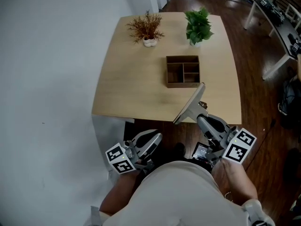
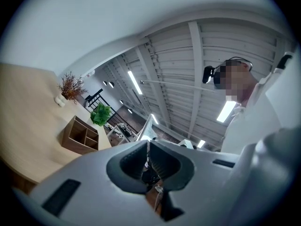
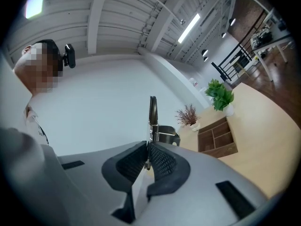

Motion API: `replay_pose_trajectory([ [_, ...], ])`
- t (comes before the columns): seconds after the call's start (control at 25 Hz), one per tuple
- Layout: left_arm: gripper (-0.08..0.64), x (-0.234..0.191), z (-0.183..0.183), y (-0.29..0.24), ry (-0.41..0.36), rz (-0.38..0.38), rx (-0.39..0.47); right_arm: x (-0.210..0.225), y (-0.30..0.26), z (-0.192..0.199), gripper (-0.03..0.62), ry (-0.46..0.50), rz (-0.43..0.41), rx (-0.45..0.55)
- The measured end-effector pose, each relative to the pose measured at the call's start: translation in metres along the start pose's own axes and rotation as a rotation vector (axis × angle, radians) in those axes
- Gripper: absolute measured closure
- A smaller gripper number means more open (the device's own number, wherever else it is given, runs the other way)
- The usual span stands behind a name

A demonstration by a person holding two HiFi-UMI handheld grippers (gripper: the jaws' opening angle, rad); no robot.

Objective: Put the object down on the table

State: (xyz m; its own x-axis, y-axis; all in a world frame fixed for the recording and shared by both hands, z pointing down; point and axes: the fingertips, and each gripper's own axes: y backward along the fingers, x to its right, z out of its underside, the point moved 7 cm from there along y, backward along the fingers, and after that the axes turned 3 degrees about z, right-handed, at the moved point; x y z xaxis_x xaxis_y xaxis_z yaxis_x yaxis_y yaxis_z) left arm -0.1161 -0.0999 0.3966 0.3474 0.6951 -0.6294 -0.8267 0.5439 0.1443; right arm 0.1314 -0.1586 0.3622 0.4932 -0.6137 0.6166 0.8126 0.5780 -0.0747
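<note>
While the right gripper clamps the clipboard over the tabletop, the carry is in hand. Judged next: lower flat, release. Left gripper closed, empty.

Three views, one shared table

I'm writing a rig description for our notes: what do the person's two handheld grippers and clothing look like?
The left tongs and right tongs have smooth grey bodies with black ribbed pads. Each carries a white cube printed with black square markers. The person wears a light-coloured top.
</note>
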Motion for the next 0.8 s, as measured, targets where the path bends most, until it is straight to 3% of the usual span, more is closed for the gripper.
replay_pose_trajectory([
  [0.56, 0.555, -0.032, -0.036, 0.018, -0.021, 0.025, -0.022, -0.018, -0.035, -0.002, 0.569, 0.009, 0.061, 0.051],
  [0.64, 0.459, -0.037, -0.04, 0.021, -0.017, 0.025, -0.022, -0.018, -0.043, -0.003, 0.569, 0.014, 0.069, 0.058],
  [0.8, 0.459, -0.052, -0.047, 0.026, -0.006, 0.013, -0.027, -0.01, -0.062, -0.005, 0.569, 0.018, 0.086, 0.062],
])
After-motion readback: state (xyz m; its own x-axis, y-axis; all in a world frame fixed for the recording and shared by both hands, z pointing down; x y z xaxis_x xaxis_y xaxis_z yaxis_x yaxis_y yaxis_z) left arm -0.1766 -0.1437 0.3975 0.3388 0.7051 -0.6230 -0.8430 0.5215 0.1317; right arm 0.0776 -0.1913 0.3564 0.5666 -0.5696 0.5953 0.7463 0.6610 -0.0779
